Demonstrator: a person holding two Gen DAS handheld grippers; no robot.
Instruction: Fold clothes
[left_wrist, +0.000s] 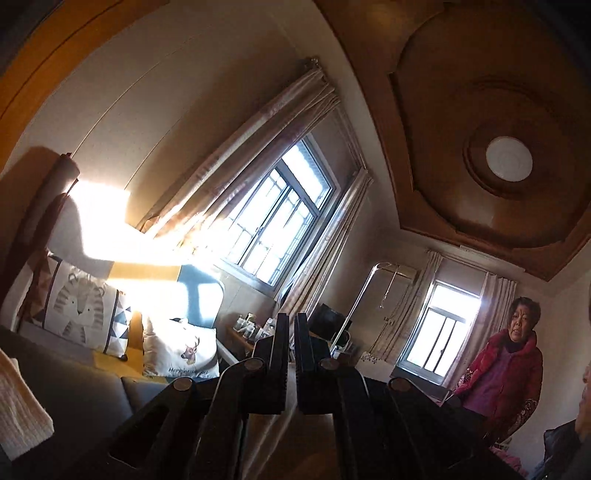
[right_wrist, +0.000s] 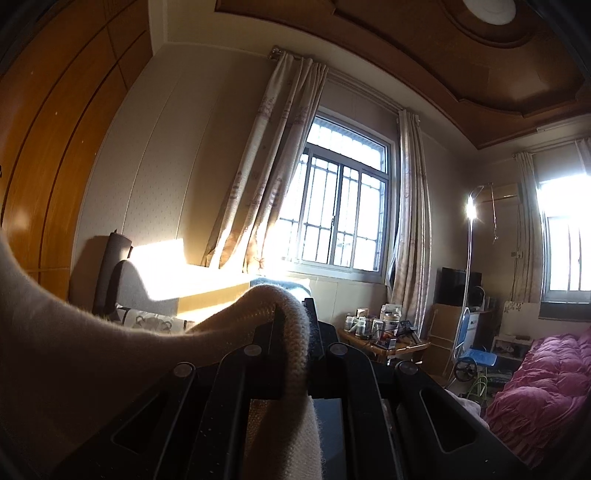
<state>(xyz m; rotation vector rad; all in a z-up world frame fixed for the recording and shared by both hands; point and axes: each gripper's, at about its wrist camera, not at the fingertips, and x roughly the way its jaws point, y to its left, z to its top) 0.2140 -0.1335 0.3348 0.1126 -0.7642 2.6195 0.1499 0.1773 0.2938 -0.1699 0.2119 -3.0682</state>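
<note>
The beige knitted garment (right_wrist: 55, 332) fills the right wrist view's 8 o'clock side, its ribbed edge pinched in the right gripper (right_wrist: 295, 314). The left gripper (left_wrist: 291, 321) is pressed together, empty, pointing toward the window (left_wrist: 280, 218).

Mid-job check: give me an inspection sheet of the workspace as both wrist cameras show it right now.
Surface: no folding surface in view; grey sofa at lower left, pink quilt at right.
Job's things: beige knit garment draped over the right gripper's fingers, hanging to the left; a beige knit piece at the left view's edge.
Clutter: side table with bottles and jars; cushions on the sofa.
Grippers: left gripper shut, nothing held; right gripper shut on the garment.
Cables: nothing seen.
Surroundings: barred window, curtains, wooden ceiling; person in a red jacket standing by.
</note>
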